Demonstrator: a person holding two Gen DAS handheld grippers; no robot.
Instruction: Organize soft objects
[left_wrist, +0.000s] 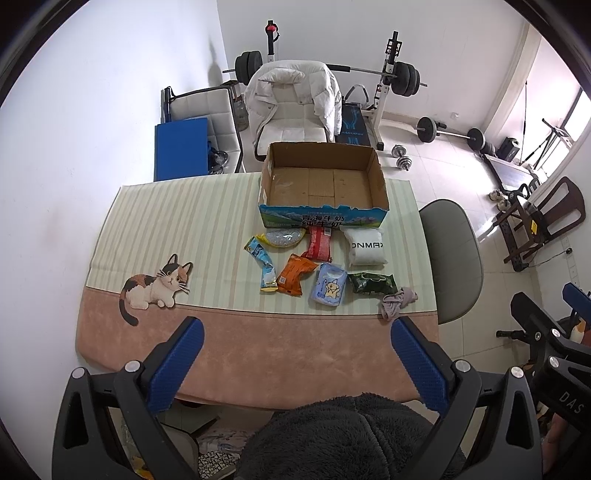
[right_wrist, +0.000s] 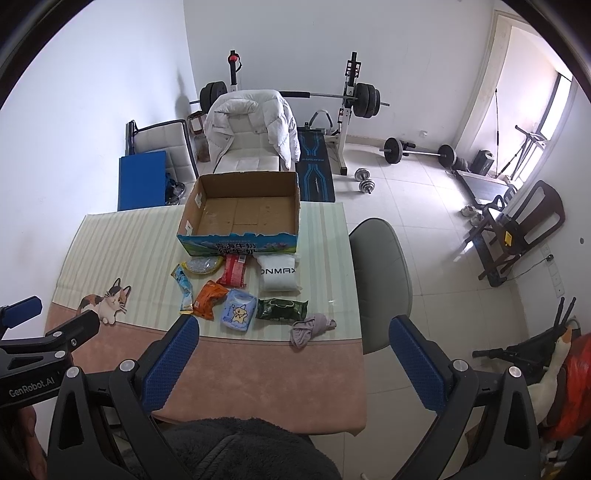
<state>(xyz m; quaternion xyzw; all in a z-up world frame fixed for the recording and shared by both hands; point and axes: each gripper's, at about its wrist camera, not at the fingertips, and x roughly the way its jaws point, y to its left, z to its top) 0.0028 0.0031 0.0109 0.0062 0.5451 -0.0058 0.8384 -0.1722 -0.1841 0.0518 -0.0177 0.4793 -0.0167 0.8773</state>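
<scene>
I am looking at the soft packets (left_wrist: 325, 266) lying in a loose cluster on the table (left_wrist: 258, 354), just in front of the empty cardboard box (left_wrist: 321, 184). The grey cloth (right_wrist: 312, 328) is sitting nearest, by the table's right edge, closer to the right gripper (right_wrist: 291, 354). Both the right and the left gripper (left_wrist: 295, 358) are hanging spread wide, holding nothing. Bare tablecloth is leaving open room for approach.

Both wrist cameras look down from above the near edge of the table (left_wrist: 236, 343), facing the far wall. The left view sits left of the right one, whose frame catches the left gripper (right_wrist: 33, 321) at its left border. Both share the cardboard box (left_wrist: 321, 214) and packets.
</scene>
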